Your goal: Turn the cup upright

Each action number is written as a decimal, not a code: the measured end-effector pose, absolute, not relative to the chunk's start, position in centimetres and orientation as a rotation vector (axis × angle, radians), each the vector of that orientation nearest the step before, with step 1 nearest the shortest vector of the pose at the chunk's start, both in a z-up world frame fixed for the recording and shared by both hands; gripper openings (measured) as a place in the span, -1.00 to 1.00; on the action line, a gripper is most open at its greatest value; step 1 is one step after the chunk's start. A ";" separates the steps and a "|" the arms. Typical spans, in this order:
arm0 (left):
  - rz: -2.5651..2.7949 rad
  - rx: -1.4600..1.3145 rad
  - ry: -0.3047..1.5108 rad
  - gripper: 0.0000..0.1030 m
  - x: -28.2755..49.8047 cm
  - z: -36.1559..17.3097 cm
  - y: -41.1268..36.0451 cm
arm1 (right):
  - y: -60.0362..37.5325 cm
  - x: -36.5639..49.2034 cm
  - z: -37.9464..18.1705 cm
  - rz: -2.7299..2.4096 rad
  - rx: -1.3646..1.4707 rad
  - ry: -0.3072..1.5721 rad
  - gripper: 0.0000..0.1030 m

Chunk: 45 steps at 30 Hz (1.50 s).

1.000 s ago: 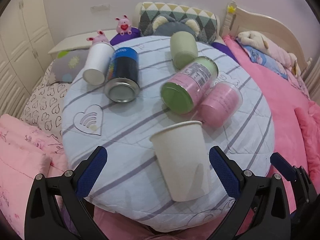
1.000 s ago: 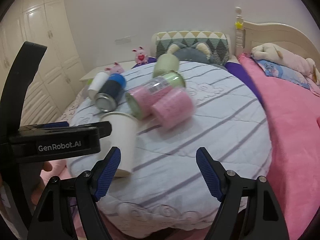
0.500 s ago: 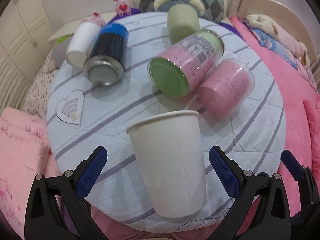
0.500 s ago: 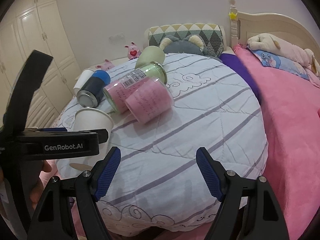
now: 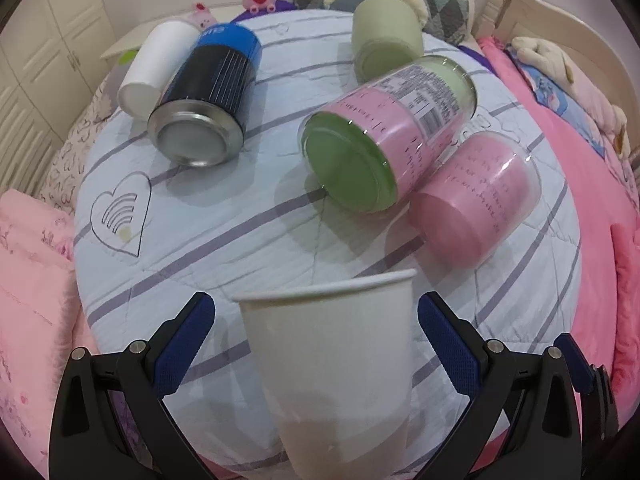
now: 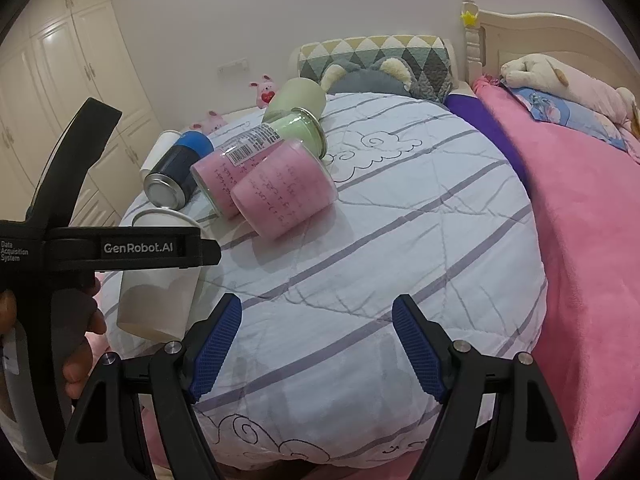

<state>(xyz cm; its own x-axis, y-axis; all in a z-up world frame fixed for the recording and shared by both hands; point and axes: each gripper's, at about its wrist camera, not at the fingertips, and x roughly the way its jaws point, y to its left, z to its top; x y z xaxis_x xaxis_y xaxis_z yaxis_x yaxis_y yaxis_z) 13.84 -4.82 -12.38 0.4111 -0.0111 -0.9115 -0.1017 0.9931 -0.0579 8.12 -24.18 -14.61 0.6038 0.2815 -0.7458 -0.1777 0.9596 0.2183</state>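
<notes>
A white paper cup (image 5: 336,368) lies on its side on the round striped cushion (image 5: 224,248), near the front edge, rim pointing away from me. My left gripper (image 5: 316,340) is open, its blue pads either side of the cup without touching it. In the right wrist view the same cup (image 6: 160,280) lies at the left, partly hidden by the left gripper's body. My right gripper (image 6: 316,344) is open and empty over the cushion's front.
Lying on the cushion: a blue can (image 5: 204,100), another white cup (image 5: 152,68), a pink-and-green jar (image 5: 384,132), a pink jar (image 5: 476,200), a pale green cup (image 5: 384,36). Pink bedding (image 6: 592,240) lies to the right, pillows and headboard behind.
My left gripper has moved forward, so the white cup now sits between its open fingers. The right gripper has shifted slightly; nothing was grasped.
</notes>
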 end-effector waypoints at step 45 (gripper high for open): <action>-0.085 0.065 0.835 0.45 9.6 -7.3 -5.4 | -20.8 7.1 -13.8 0.256 0.051 0.896 0.54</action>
